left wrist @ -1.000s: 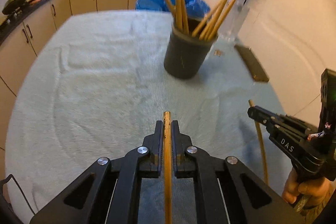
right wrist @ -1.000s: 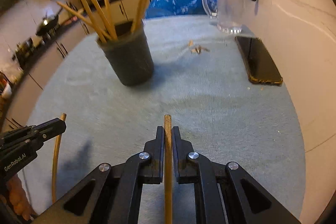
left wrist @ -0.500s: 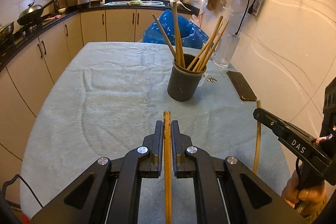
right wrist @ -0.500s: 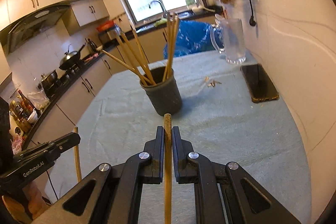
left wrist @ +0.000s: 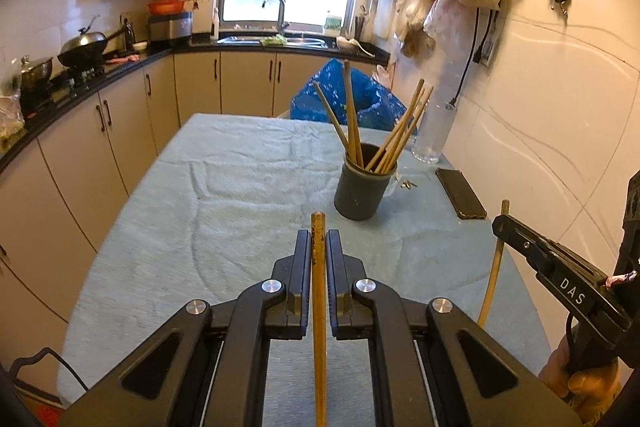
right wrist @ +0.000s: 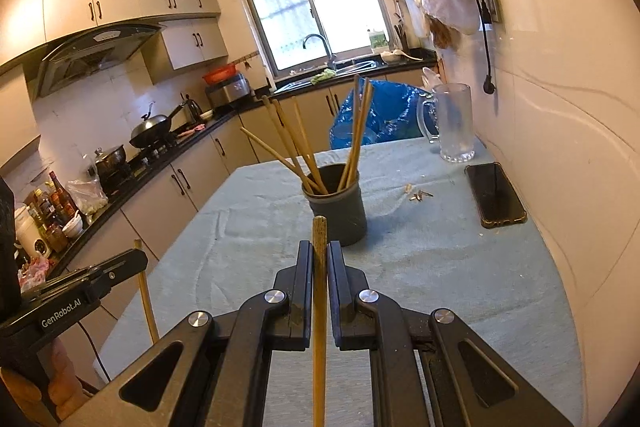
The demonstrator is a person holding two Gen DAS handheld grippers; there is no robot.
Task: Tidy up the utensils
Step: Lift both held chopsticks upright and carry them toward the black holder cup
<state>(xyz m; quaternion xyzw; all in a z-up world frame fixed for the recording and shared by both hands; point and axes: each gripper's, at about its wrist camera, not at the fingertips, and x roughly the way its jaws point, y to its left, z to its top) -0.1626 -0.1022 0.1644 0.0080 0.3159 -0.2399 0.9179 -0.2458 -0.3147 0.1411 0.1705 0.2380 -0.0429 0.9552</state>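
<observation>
A dark grey cup [left wrist: 362,189] [right wrist: 338,209] stands on the cloth-covered table and holds several wooden chopsticks [left wrist: 352,119] [right wrist: 298,151]. My left gripper [left wrist: 319,239] is shut on one chopstick [left wrist: 319,291], held above the table short of the cup. My right gripper [right wrist: 320,251] is shut on another chopstick [right wrist: 319,307], also short of the cup. The right gripper shows at the right of the left wrist view [left wrist: 500,223], and the left gripper at the left of the right wrist view [right wrist: 138,261].
A black phone [left wrist: 460,193] [right wrist: 496,195] lies by the right wall. A glass mug [right wrist: 452,123] stands at the far right corner. Small scraps [right wrist: 418,193] lie between cup and phone. A blue bag [left wrist: 340,99] sits behind the table. Kitchen counters run along the left.
Both grippers have risen and pulled back from the cup, each still holding its chopstick. The cup looks smaller and farther away, and more of the kitchen shows.
</observation>
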